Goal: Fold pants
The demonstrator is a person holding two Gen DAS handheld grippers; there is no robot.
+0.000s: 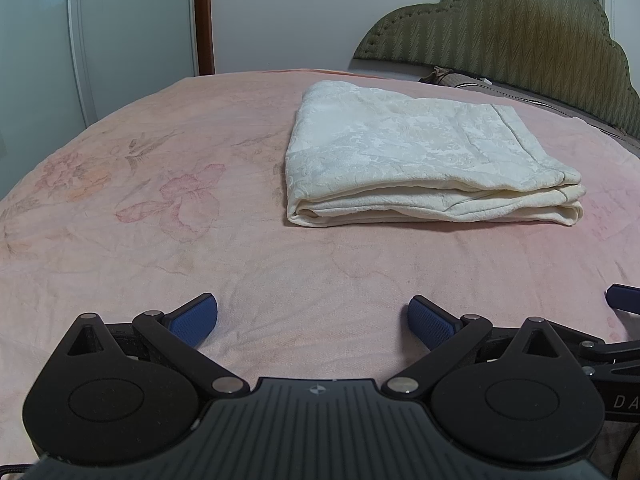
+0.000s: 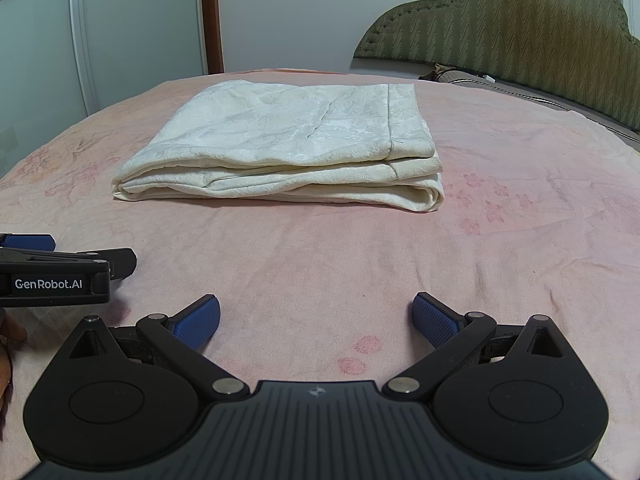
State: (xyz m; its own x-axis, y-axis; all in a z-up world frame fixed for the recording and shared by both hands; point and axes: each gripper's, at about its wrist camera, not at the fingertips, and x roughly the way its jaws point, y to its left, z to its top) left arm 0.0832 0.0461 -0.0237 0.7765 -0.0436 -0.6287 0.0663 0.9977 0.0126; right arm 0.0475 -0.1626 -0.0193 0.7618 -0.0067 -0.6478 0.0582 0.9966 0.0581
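A: We log the pants (image 1: 424,160) as a cream, folded stack on the pink bedspread (image 1: 160,240). In the left wrist view they sit right of centre, in the upper half of the frame; in the right wrist view they sit left of centre.

B: So we read them as lying ahead of both tools and between them, long axis running left to right across both frames. Neither tool touches the cloth.

A: Left gripper (image 1: 313,318): blue pads spread wide, nothing between them. Right gripper (image 2: 316,318): the same, spread and empty.

B: Which is nearer? We cannot tell; the stack looks about equally far in both views.

A: Our judgement: the folding looks complete, with layered edges facing us and the green headboard (image 1: 520,28) behind.
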